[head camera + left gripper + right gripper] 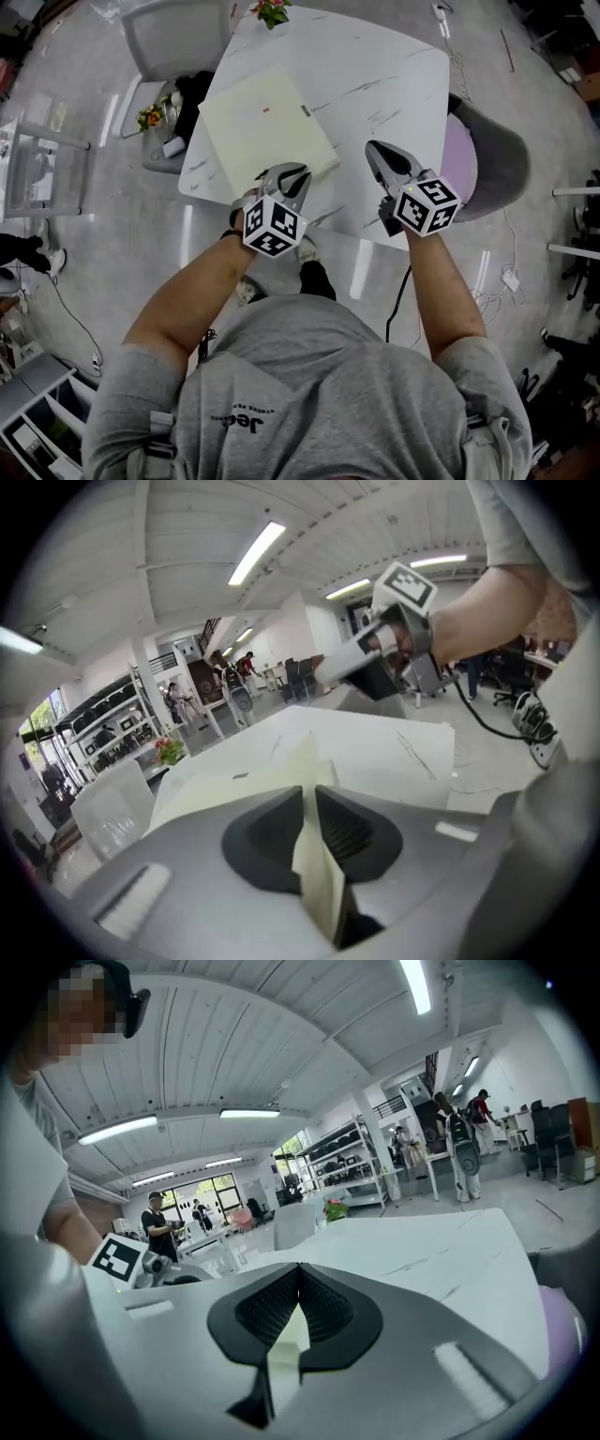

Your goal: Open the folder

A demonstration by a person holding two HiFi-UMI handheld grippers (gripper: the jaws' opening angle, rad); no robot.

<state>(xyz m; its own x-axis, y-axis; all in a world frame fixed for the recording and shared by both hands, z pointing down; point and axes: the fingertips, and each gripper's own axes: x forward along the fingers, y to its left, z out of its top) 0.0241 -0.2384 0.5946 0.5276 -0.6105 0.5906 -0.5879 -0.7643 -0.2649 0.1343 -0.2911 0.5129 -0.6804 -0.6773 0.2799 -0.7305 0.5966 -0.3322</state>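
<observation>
Folder (267, 122) corner beneath left tool (292, 176)

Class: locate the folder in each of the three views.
Head view: folder on the table, upper centre, left gripper at its near edge.
Left gripper view: folder centre, its cover pinched between the fingers.
Right gripper view: folder probably the pale sliver low centre, behind the fingers.
Shared landmark: flowers at the table's far edge.

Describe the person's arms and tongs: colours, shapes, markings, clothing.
The left tongs and right tongs are pale grey, tapering shells with black ribbed pads. Each carries a white cube printed with black square markers. A black cable trails from the right one. The person wears a grey short-sleeved T-shirt.
</observation>
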